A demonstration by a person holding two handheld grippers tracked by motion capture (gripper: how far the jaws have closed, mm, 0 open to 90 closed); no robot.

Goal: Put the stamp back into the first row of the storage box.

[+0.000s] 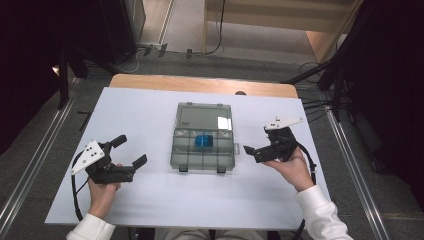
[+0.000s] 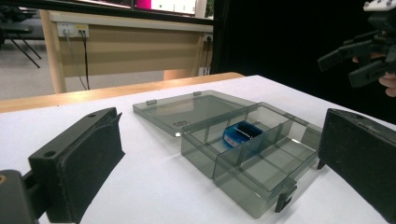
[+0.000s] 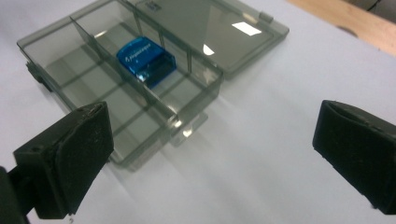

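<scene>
A translucent grey compartment box [image 1: 202, 166] [image 2: 243, 186] [image 3: 140, 149] sits mid-table, and its lid [image 1: 202, 117] [image 2: 187, 109] [image 3: 205, 23] lies open and flat on the far side. A small blue case [image 1: 204, 140] [image 2: 240, 133] [image 3: 145, 60] rests in a middle compartment of the back row. My left gripper [image 1: 131, 150] hovers left of the box, open and empty, with its pads [image 2: 84, 158] spread wide. My right gripper [image 1: 256, 141] [image 2: 337, 71] is held just right of the box, open, pads [image 3: 74, 154] apart, with nothing between them.
The box stands on a white board [image 1: 150, 200] laid over a wooden table [image 1: 200, 84]. Bare board lies on both sides of the box and in front of it. Black stands and cables [image 1: 320, 75] surround the table on the floor.
</scene>
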